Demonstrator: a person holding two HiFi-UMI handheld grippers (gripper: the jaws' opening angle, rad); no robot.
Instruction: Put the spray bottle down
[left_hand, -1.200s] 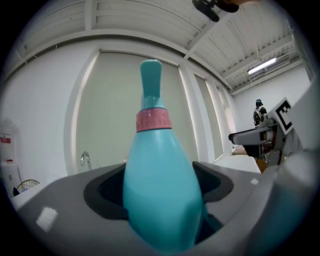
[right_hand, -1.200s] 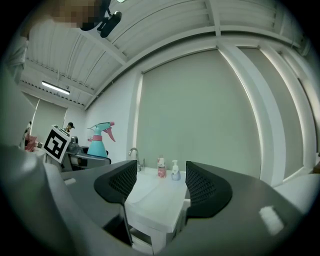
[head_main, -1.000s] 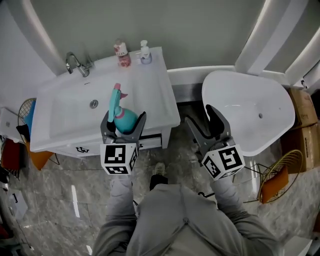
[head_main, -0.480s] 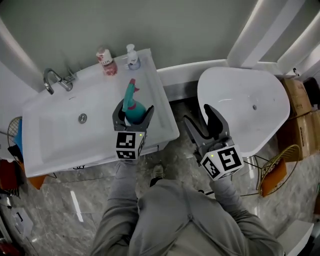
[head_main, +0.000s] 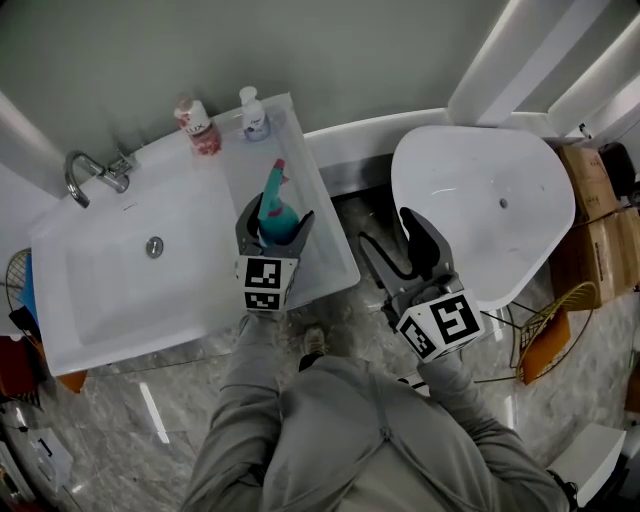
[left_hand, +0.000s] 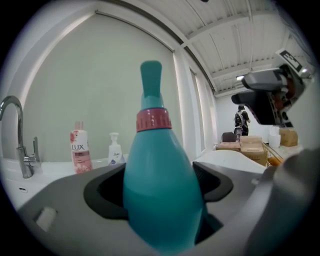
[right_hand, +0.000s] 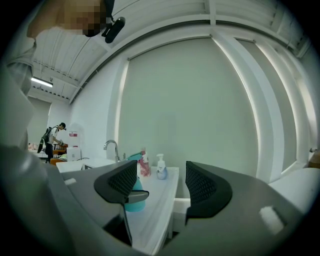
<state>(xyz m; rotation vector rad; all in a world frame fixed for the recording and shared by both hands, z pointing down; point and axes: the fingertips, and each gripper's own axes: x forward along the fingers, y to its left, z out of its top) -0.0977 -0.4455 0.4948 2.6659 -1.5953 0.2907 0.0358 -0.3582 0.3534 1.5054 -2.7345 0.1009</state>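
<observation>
L gripper (head_main: 275, 222) w/ spray bottle (head_main: 274, 198) is now farther right & back over the sink (head_main: 318, 215) ledge, closer to pink bottle (head_main: 199, 126) & pump bottle (head_main: 253, 115).

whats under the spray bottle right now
The white counter strip right of the sink basin lies under the spray bottle. The left gripper, shut on the bottle, covers its base, so whether it touches the counter cannot be seen.

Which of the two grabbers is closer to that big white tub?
Right. The right gripper hovers open at the tub's near edge; the left gripper, shut on the spray bottle, is over the sink counter, farther away.
</observation>
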